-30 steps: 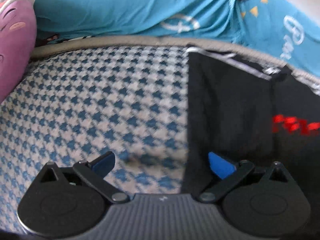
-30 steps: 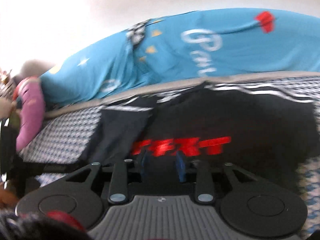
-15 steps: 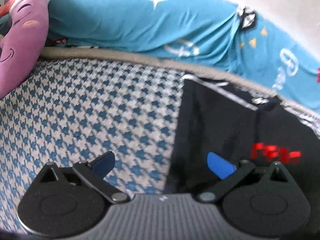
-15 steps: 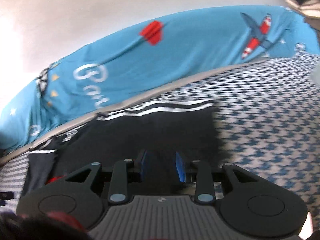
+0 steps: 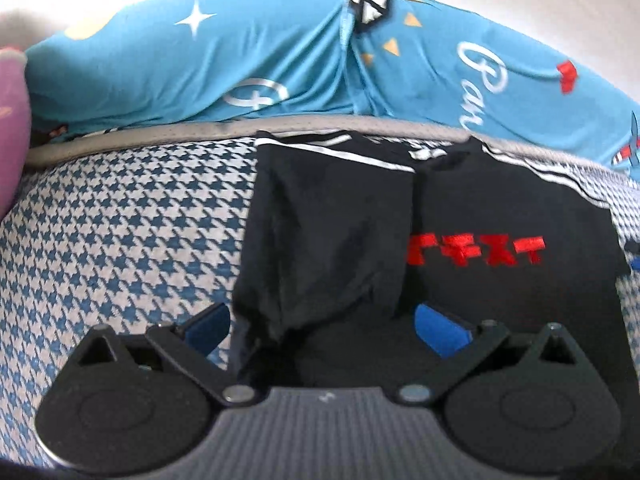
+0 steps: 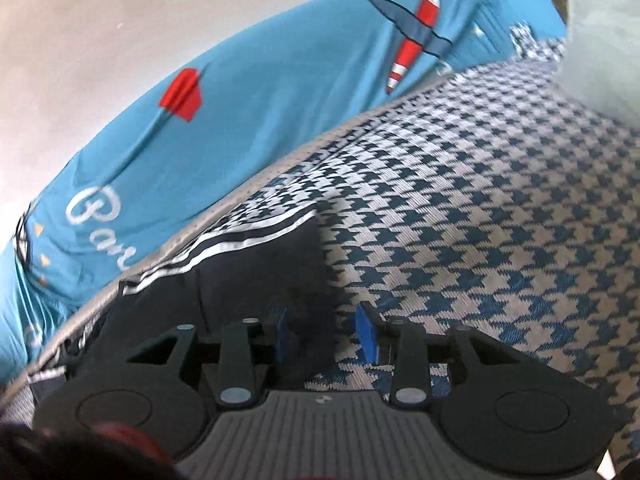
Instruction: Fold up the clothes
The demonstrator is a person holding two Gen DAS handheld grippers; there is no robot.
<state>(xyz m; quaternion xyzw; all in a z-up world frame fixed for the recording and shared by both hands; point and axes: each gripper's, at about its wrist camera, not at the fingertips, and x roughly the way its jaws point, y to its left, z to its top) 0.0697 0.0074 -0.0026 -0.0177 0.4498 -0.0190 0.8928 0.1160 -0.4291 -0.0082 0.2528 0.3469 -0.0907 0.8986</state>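
A blue-and-white houndstooth bed cover [image 5: 120, 232] spreads below a rumpled turquoise printed sheet [image 5: 248, 52]. On it lies the black T-shirt [image 5: 500, 208] with red lettering, its left side turned in over the chest. The left gripper [image 5: 320, 326] hovers spread wide over the folded flap's lower edge; the right gripper [image 6: 325, 330], moderately parted and empty, straddles the shirt's right edge. Thin, limp and light, the cloth will likely sag, so pinching hems or corners looks best.

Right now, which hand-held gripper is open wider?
The left hand-held gripper: its blue pads are spread wide over the black T-shirt, while the right hand-held gripper shows a narrower gap.
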